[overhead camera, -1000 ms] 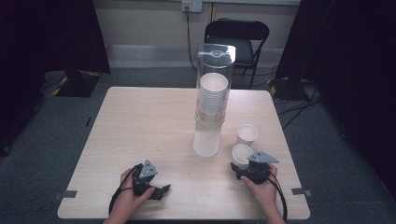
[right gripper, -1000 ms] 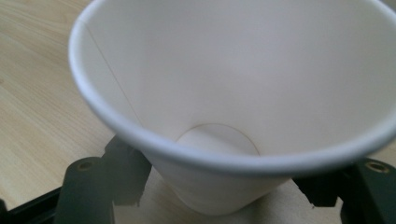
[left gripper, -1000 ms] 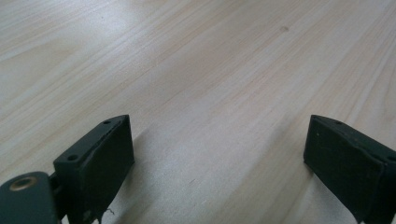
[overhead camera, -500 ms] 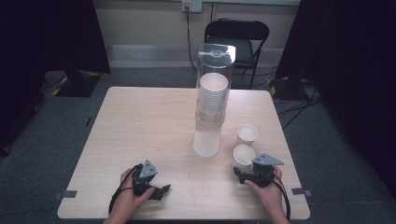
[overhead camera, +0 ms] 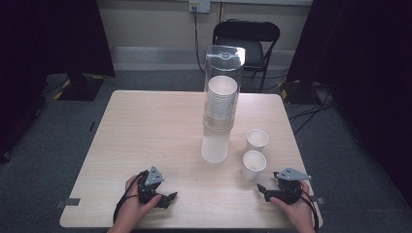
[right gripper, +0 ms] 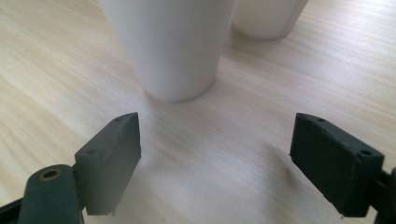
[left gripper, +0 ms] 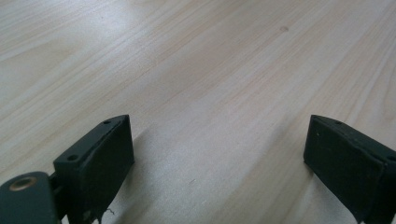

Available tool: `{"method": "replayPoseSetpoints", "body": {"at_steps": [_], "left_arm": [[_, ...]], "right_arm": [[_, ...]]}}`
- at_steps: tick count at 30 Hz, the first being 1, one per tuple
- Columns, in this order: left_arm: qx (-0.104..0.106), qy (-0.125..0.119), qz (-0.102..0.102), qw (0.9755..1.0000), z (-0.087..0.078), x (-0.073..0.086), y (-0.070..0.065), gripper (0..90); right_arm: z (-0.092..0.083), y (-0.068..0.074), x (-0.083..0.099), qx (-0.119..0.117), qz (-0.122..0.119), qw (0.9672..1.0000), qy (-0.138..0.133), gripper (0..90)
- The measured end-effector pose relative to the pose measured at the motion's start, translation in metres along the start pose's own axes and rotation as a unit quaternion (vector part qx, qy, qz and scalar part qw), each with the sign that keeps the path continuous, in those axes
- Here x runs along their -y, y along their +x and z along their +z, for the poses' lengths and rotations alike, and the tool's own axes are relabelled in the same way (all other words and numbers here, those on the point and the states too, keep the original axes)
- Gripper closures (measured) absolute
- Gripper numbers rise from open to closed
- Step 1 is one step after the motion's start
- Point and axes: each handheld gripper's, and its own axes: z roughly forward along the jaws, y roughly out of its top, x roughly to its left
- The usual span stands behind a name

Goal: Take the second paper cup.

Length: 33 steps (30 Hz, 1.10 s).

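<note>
Nearest me, my left gripper [overhead camera: 167,197] rested on the table [overhead camera: 145,131] at its near edge, jaws wide apart with nothing but bare wood between them. My right gripper [overhead camera: 262,189] lay low at the near right, its jaws having just been opening; they stood well apart with nothing between them, the near cup [overhead camera: 254,164] standing just ahead of their tips, upright and untouched. I judged that cup as set down and let go. Just beyond it stood the far cup [overhead camera: 257,140], also upright, mouth up, apart from its neighbour. To their left rose the clear tube [overhead camera: 221,102], upright near the table's middle, a stack [overhead camera: 221,99] of cups held in its upper part and its foot clouded white. Beyond the table stood a chair [overhead camera: 247,41]. By my reading, two cups had been drawn out and placed; many more sat in the stack, so most of the work was left, and the next cup had not yet been taken
</note>
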Motion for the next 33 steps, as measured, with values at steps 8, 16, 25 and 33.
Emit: {"method": "replayPoseSetpoints", "body": {"at_steps": [8, 16, 25, 33], "left_arm": [[0.0, 0.0, 0.001, 1.0, 0.0, 0.0, 0.0, 7.9], [0.0, 0.0, 0.001, 1.0, 0.0, 0.0, 0.0, 7.9], [0.0, 0.0, 0.001, 1.0, 0.0, 0.0, 0.0, 7.9], [0.0, 0.0, 0.0, 1.0, 0.0, 0.0, 0.0, 7.9]], "right_arm": [[-0.007, -0.007, 0.007, 0.01, -0.002, 0.9999, 0.007, 15.0], [-0.016, -0.016, 0.017, 0.018, 0.006, 0.9996, 0.02, 14.5], [-0.023, -0.024, 0.023, 0.005, 0.0, 0.9995, 0.03, 13.7], [-0.023, -0.026, 0.023, -0.005, -0.002, 0.9995, 0.031, 12.8]]}}
